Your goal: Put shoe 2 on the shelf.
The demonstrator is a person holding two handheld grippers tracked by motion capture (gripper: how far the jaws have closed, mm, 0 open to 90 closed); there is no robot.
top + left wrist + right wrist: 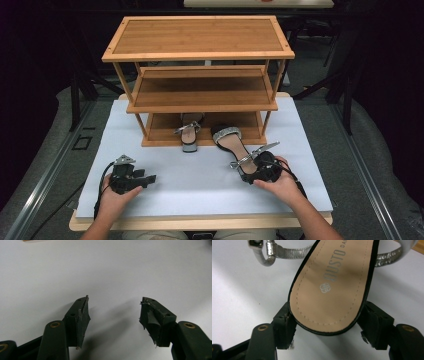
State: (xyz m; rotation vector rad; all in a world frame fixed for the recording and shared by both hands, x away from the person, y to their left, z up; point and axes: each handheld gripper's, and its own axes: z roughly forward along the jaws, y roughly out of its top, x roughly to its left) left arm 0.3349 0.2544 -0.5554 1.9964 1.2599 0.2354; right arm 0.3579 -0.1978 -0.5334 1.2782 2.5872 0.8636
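Right gripper [325,325] clamps the sandal [332,287] heel; high view shows left gripper [145,179] apart, empty.

Right gripper view: the sandal [332,282] is running off the top edge, so its toe end and most of the silver straps [284,252] are being cut off. The insole lettering [337,263] is also being cropped at the top and is reading only in part. The sandal's heel is lying under the insole, out of sight, so contact between the tongs' pads and the heel is not showing.

High view: the second sandal [190,131] is sitting partly under the middle shelf [200,95] of the rack, its front hidden in shadow. The right tongs [257,167] are being covered by the hand [280,182].

Left gripper view: the tongs' bases are being cut by the bottom edge.
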